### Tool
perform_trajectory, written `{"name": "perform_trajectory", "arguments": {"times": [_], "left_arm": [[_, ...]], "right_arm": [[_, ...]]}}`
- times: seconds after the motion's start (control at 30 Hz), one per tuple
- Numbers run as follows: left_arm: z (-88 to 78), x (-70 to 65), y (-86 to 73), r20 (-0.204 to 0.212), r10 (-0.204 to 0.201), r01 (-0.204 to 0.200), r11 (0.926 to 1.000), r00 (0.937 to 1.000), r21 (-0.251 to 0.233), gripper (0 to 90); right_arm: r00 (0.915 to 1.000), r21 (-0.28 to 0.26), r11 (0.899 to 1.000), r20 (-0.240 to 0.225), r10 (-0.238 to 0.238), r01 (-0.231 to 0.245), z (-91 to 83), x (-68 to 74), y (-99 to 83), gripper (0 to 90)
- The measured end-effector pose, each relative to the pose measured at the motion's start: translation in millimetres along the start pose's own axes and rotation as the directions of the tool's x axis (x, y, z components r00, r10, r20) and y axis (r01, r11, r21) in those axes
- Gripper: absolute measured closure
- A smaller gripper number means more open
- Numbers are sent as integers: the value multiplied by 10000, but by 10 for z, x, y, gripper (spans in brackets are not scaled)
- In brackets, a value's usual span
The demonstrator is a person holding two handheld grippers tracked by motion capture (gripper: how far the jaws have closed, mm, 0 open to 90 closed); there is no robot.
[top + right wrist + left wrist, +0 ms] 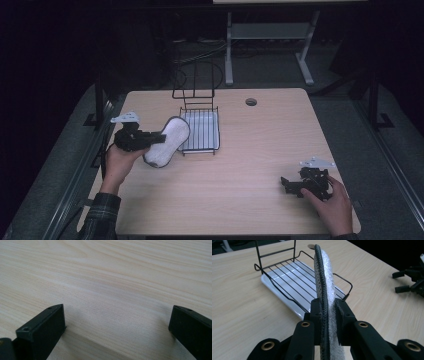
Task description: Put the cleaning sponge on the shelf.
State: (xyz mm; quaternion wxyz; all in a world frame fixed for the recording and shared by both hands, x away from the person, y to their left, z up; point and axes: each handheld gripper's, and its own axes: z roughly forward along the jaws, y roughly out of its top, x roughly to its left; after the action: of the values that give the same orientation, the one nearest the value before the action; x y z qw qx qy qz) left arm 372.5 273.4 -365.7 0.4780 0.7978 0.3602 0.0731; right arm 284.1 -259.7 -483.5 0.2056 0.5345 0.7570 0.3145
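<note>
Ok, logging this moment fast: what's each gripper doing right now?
Left gripper: shut on the sponge, held edge-up beside the wire rack.
Right gripper: open, holding nothing, low over the table.

On my high view, the table reads as pale beige wood with a fine lengthwise grain. The sponge I see is white and fuzzy on one face, with a black woven mesh edge in the left gripper view. The rack is black wire over a white tray. Both the left gripper and the right gripper are matt black, with brass-coloured rivets on the left one. The person's sleeve is dark green plaid.
</note>
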Motion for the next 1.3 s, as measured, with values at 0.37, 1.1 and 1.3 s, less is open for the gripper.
{"name": "perform_trajectory", "arguments": {"times": [0.37,1.1,1.3], "left_arm": [[57,87,149,-37,29,-30,9999,10000,-153,775],[353,222,475,-39,-172,171,9993,9998,-345,774],[494,237,542,36,-148,150,9992,9999,-368,774]], "right_arm": [[10000,1,10000,-3,-1,1,0,0,0,2],[10000,0,10000,-1,-4,4,0,0,0,2],[10000,-1,10000,-5,-5,5,0,0,0,2]]}}
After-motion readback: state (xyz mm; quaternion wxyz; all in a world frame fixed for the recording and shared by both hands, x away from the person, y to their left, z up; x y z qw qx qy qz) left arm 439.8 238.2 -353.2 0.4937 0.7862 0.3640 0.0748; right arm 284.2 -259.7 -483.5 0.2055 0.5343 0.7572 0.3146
